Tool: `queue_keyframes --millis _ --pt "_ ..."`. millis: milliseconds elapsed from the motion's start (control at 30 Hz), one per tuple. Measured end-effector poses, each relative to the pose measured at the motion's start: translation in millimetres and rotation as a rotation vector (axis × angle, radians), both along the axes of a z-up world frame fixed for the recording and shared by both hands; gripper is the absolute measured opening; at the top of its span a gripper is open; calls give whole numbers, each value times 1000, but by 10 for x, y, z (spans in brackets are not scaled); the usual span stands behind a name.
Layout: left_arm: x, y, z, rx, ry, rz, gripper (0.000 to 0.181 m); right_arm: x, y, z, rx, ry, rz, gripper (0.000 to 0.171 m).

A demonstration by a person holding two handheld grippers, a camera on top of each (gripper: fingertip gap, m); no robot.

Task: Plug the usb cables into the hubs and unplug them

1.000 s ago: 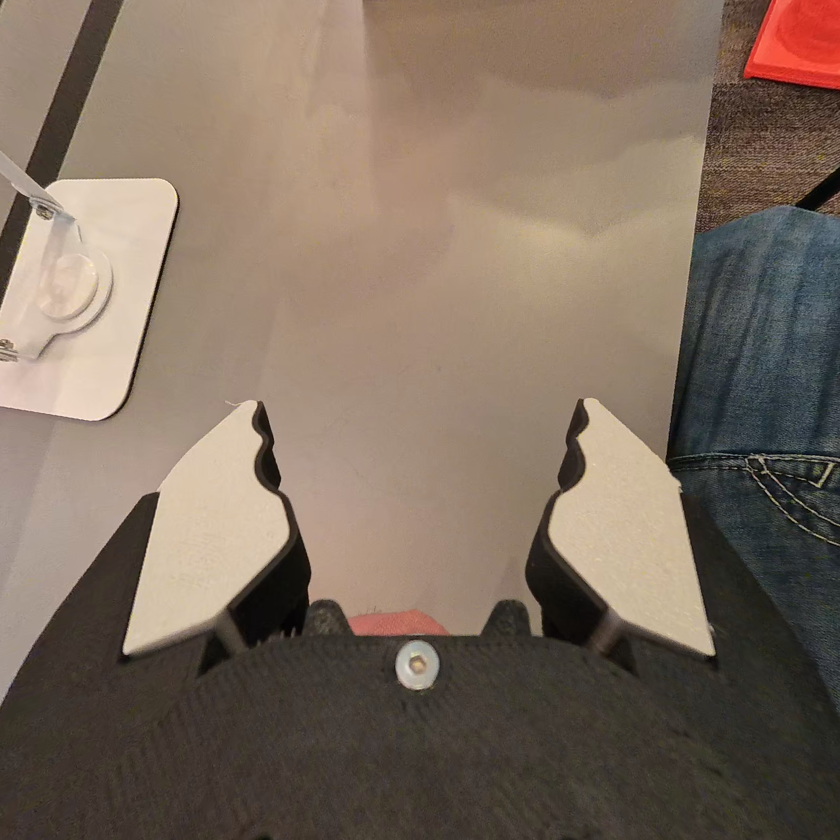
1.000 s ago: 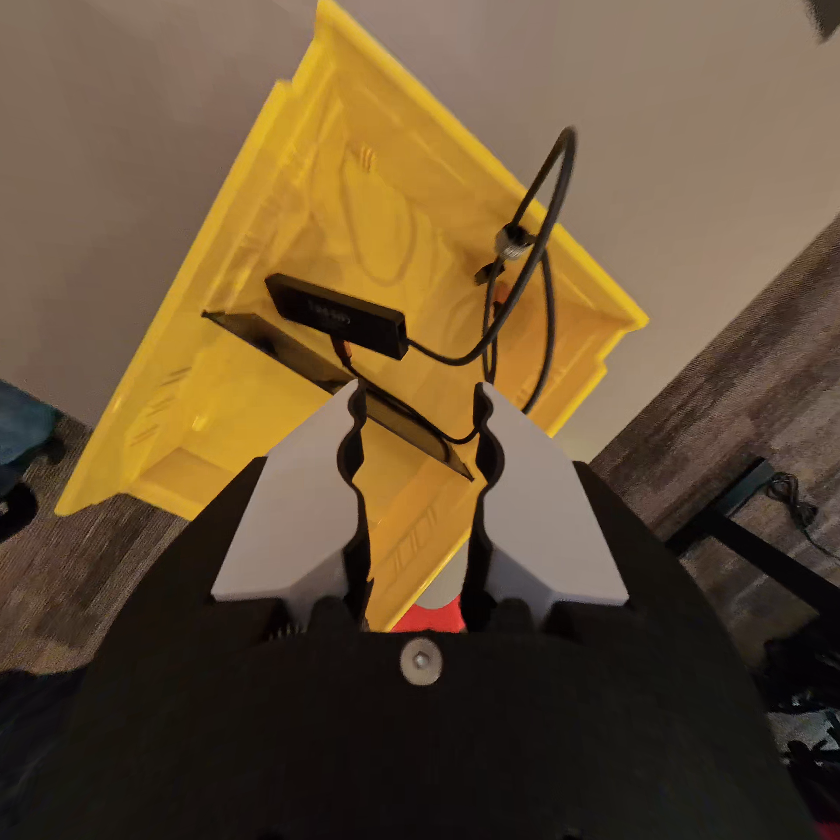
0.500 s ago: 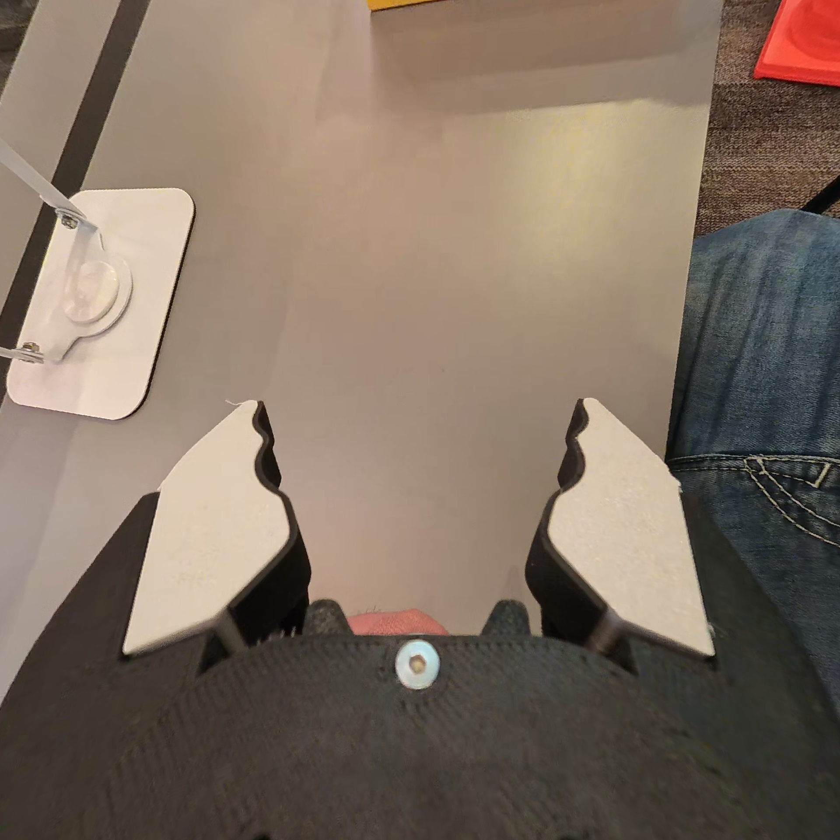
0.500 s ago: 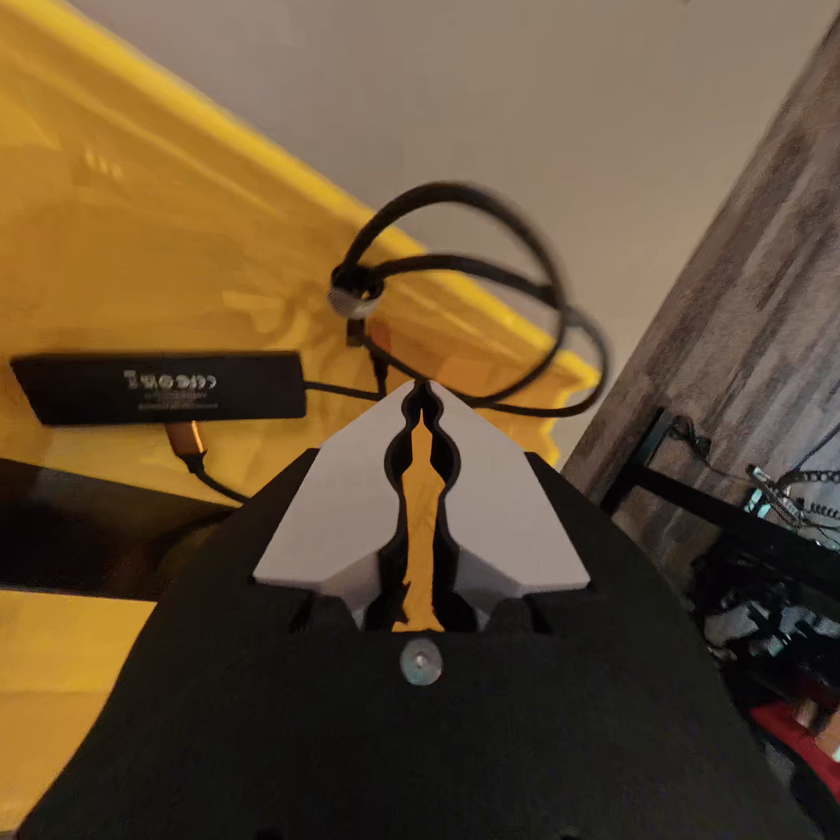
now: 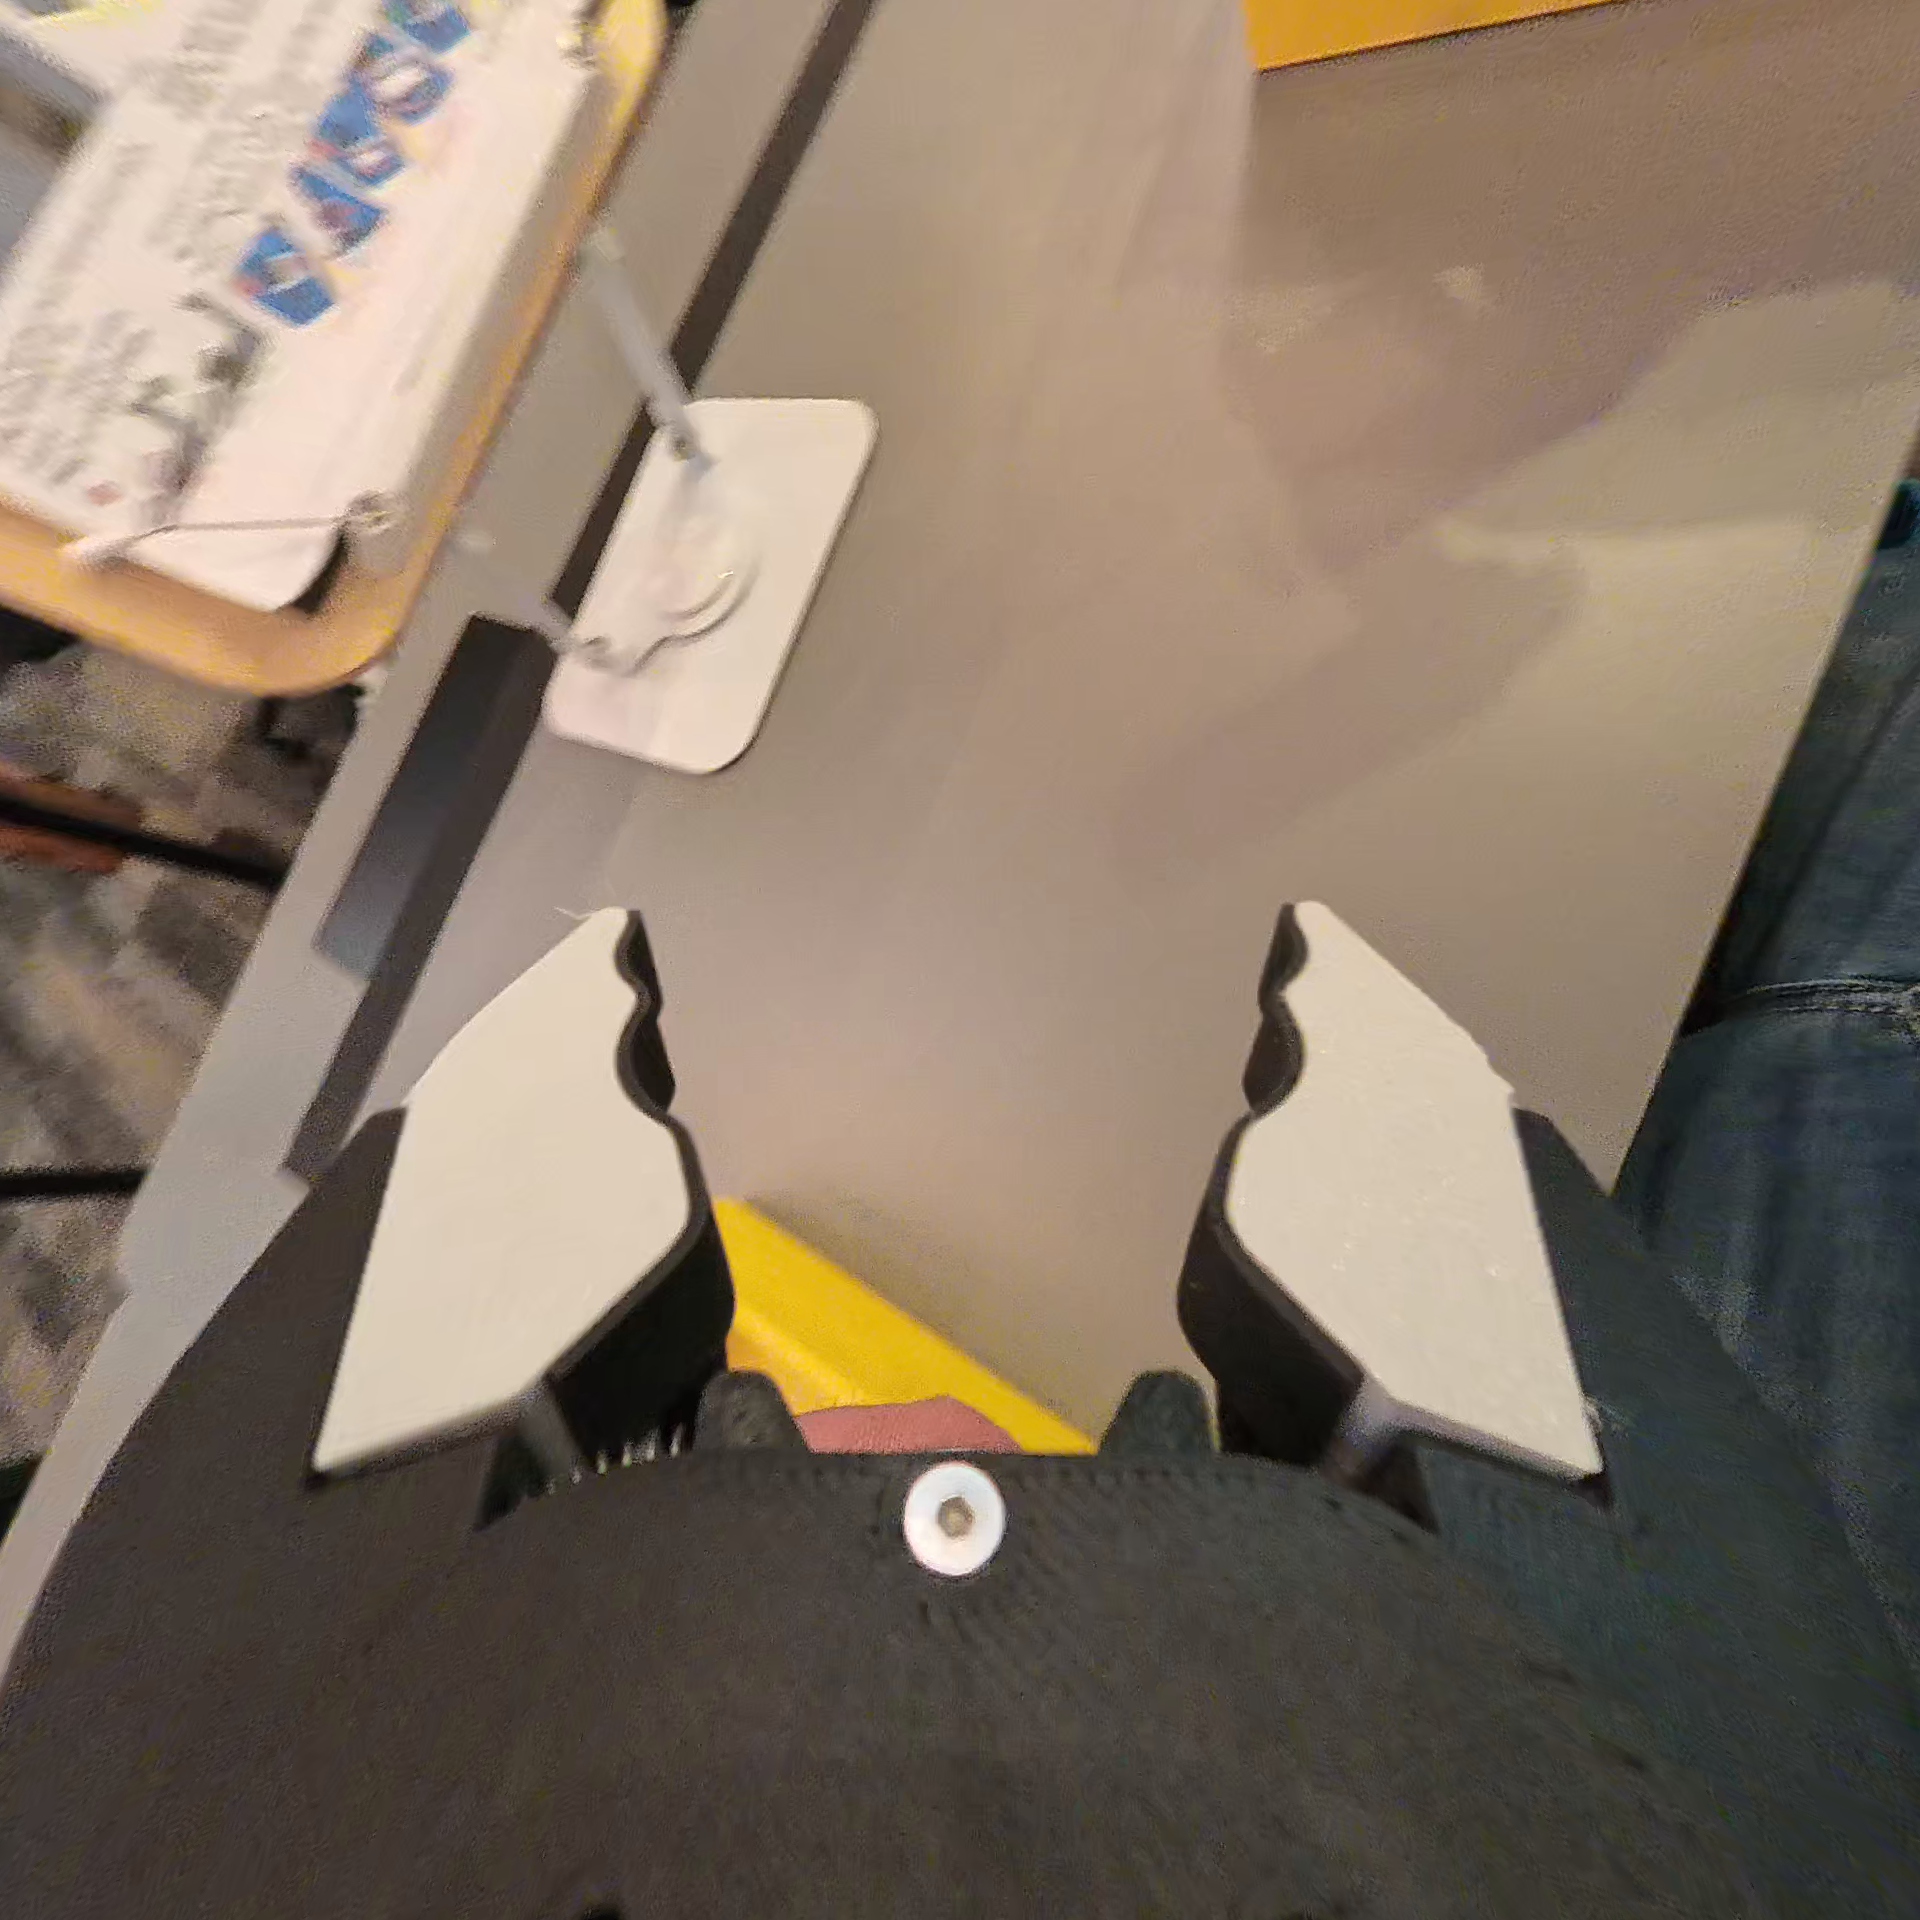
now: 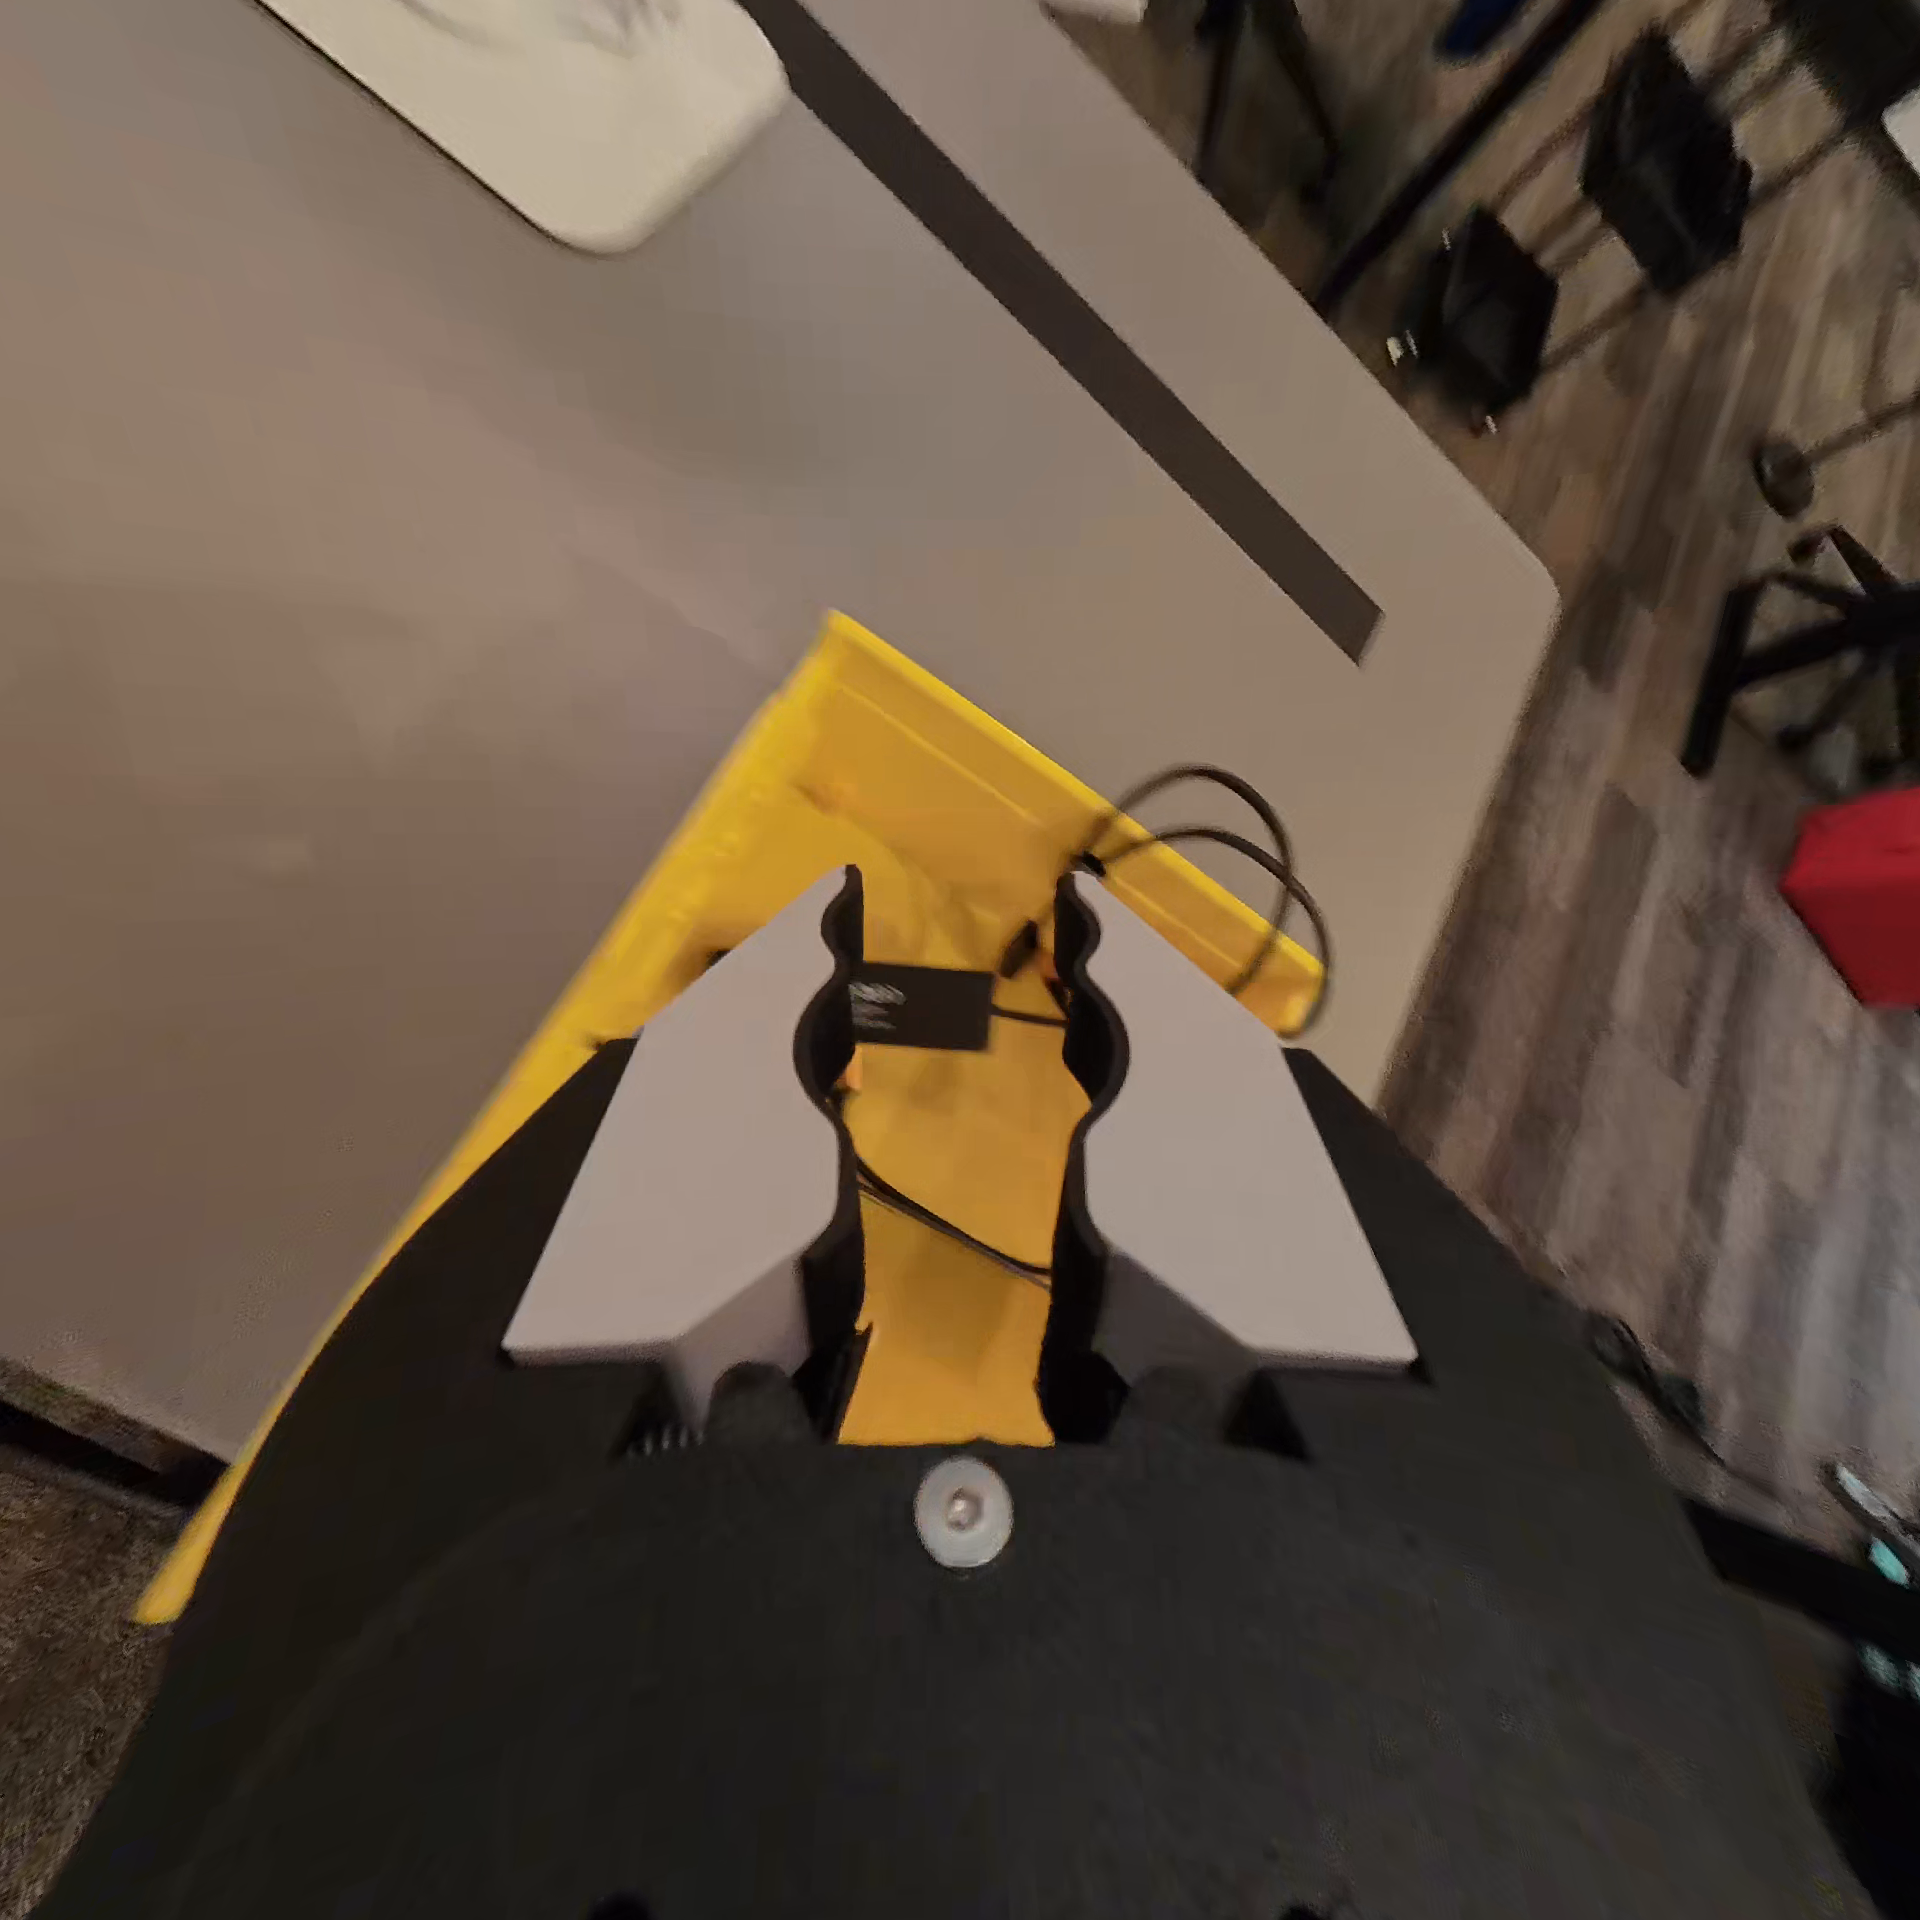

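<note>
A black USB hub (image 6: 925, 1013) lies in a yellow tray (image 6: 717, 894) on the grey table. A thin black cable (image 6: 1262, 868) runs from the hub and loops over the tray's far rim; an orange-tipped plug sits by the hub. My right gripper (image 6: 958, 883) hovers above the tray with its jaws partly apart and nothing between them; the hub shows through the gap. My left gripper (image 5: 961, 914) is wide open and empty above bare table, with a yellow tray corner (image 5: 862, 1340) just below its base.
A white stand base (image 5: 717, 592) with a clear holder sits left of my left gripper and also shows in the right wrist view (image 6: 540, 94). A tan board with papers (image 5: 260, 260) is above it. A person's jeans (image 5: 1818, 1039) border the table's right edge. A red box (image 6: 1860, 904) is on the floor. Measured from the fingertips, the black USB hub (image 6: 925, 1013) is 15 cm or so from the right gripper and 55 cm from the left.
My right gripper has pulled back from the hub and cable, and its jaws have gone from nearly closed to partly apart. My left gripper has swung, bringing the board and a tray corner into view.
</note>
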State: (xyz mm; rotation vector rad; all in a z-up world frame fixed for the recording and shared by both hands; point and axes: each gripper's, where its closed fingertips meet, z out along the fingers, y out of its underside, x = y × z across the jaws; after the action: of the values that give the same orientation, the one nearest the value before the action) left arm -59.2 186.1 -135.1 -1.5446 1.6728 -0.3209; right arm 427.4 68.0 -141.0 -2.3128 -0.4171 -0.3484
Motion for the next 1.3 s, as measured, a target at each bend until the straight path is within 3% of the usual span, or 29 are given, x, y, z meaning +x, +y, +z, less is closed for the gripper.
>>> queue_keyframes --millis 167,267,433,567,900,1100,1300 --pt "-846 290 269 90 23 194 82 -770 6 53 118 150 147 34" --pt "-1338 444 264 124 76 303 64 -1260 48 77 186 217 228 29" --pt "-1914 641 -129 115 255 415 65 -2072 160 -210 137 236 389 27" --pt "-2156 583 -541 -1 375 422 71 -2543 178 -464 61 266 478 28" --pt "-2740 402 -1346 -215 627 433 80 -2977 150 -726 -5 350 562 26" --pt "-2899 331 -1324 -231 674 407 69 -2984 120 -820 -20 368 561 26" --pt "-2956 399 -1287 -155 732 375 69 -2987 120 -912 -35 387 560 25"
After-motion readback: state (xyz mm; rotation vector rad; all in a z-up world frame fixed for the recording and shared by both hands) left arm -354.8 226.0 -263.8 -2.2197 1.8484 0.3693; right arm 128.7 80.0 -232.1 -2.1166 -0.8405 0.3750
